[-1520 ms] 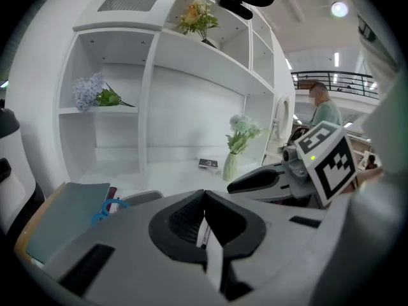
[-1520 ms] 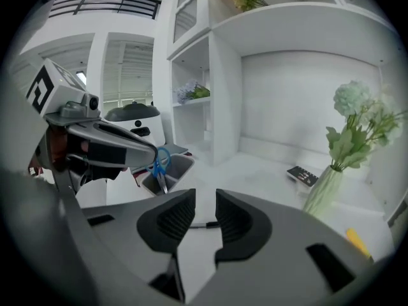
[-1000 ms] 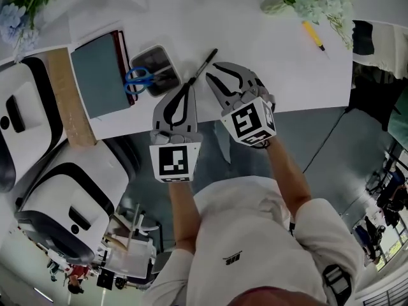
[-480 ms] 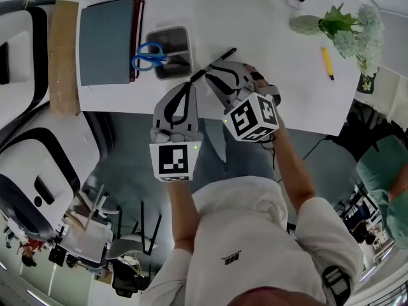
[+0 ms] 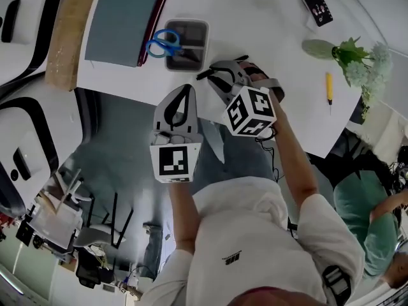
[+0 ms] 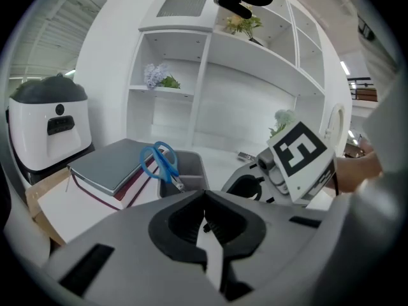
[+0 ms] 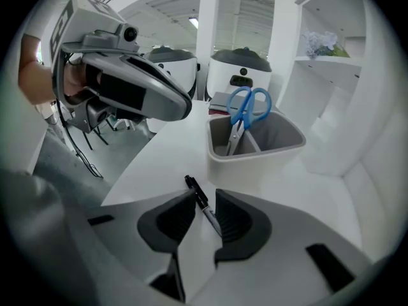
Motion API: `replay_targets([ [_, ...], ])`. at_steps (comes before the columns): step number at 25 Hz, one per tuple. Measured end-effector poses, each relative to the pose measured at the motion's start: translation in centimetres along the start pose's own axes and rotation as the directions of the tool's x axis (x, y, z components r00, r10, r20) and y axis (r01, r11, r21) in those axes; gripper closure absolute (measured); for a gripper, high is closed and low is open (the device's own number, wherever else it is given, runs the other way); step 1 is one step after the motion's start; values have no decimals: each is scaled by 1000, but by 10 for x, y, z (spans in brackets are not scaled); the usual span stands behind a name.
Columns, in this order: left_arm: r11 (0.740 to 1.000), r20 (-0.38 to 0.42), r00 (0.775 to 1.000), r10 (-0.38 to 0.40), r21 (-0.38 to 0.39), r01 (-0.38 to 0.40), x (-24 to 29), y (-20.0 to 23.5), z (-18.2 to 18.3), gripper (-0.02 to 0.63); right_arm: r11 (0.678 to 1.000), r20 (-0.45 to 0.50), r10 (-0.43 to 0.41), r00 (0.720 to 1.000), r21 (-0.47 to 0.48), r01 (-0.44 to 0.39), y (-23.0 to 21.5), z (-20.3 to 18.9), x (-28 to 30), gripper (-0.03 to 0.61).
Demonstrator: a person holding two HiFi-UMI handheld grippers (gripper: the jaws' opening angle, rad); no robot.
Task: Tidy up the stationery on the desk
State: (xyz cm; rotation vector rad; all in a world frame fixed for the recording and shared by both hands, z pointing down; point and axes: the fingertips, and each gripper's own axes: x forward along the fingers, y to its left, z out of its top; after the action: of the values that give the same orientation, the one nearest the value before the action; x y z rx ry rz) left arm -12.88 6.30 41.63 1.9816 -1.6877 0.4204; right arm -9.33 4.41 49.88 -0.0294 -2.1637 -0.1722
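Your right gripper (image 7: 205, 204) clamps the slim black pen (image 7: 196, 195) above the white desk (image 7: 162, 155), just short of the grey plastic organiser bin (image 7: 255, 153) holding blue-handled scissors (image 7: 250, 106); your left gripper (image 6: 204, 214) hangs clenched, empty; next, probably, carry the pen over the rim and release.

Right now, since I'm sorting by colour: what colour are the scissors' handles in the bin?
Blue handles on the scissors, clearest in the right gripper view.
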Motion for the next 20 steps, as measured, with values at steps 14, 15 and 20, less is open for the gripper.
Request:
replay_targets([
  [14,1000,-1,1000,-19,16,19,-7,9,7,614,998,-11,6,1000,70,-5,6,5,-6,540],
  [15,999,-2,1000,-26,24,26,-8,9,9,614,996,12,-8,1000,90,7,6,10,-11,540],
  [20,996,-3,998,-60,62,60,-13,14,21,614,977,137,-91,986,203,62,4,39,-39,540],
])
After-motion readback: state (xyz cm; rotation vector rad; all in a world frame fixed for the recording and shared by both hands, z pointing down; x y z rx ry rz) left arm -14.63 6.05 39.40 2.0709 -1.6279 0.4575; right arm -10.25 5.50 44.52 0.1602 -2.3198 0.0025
